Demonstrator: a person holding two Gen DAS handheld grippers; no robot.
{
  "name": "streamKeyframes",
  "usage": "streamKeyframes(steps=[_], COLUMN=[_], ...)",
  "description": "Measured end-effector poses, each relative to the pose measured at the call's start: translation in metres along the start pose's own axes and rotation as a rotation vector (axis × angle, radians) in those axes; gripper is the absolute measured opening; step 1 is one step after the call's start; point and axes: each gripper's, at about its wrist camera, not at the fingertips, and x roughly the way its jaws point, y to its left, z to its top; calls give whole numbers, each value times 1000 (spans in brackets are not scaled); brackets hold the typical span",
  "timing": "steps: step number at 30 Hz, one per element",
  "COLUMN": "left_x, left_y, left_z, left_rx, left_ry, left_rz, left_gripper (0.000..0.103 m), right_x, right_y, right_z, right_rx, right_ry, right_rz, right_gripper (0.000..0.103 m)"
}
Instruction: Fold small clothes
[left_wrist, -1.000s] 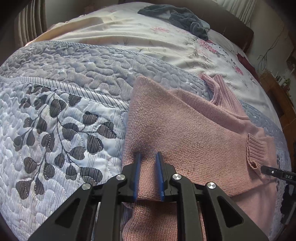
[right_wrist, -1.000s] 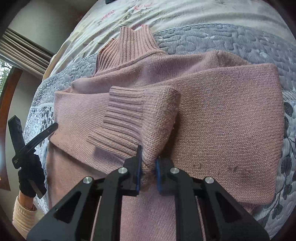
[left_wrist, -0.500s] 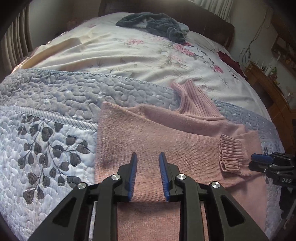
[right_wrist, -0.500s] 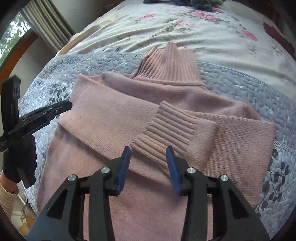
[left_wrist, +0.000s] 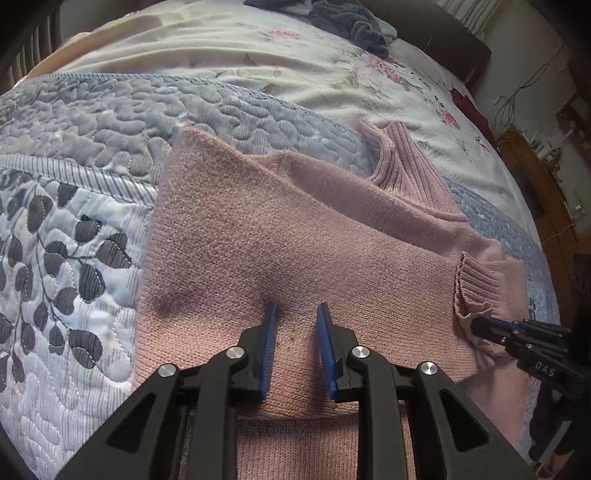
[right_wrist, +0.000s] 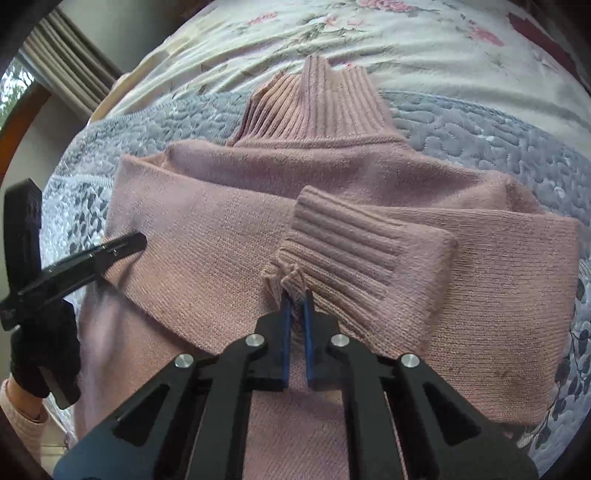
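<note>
Sweater flat on quilt; left claw parted, empty; right claw pinching ribbed cuff.

A bed carries a grey-blue quilted coverlet stitched with pebble shapes and dark leaf sprigs, spread over a cream sheet printed with pink flowers. A pink knitted sweater lies flat on the coverlet, sleeves folded across its body, its ribbed collar reaching toward the sheet. Beyond the sweater, far up the sheet, sits a crumpled heap of dark grey-blue cloth; to the collar's right, a dark red item lies at the bed's edge.
</note>
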Motion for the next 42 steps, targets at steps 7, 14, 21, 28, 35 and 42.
streamKeyframes(steps=[7,14,21,28,35,42], left_x=[0,1,0,-1,-17,5], left_y=[1,-2,-4,-4,-31,-40], left_z=[0,-1,-1,0,4,4], left_rx=[-14,14,27,22,52,108], left_ry=[-7,-21,-19,-16,-87,-38], left_rz=[0,19,29,29,92,102], left_gripper=[23,23,23,23,31,35], right_x=[-63,-90,-68,-96,-112,-62], right_y=[-48,-107,-141,-130,-108,-121], right_z=[-13,-41,-61,-66,-30,-27], right_rx=[91,151,216,209,153,191], right_ry=[-112,-130,-31,-94,-162,-43], right_rz=[1,-99,-141,-185,-115,-164], right_gripper=[5,5,8,15,27,25])
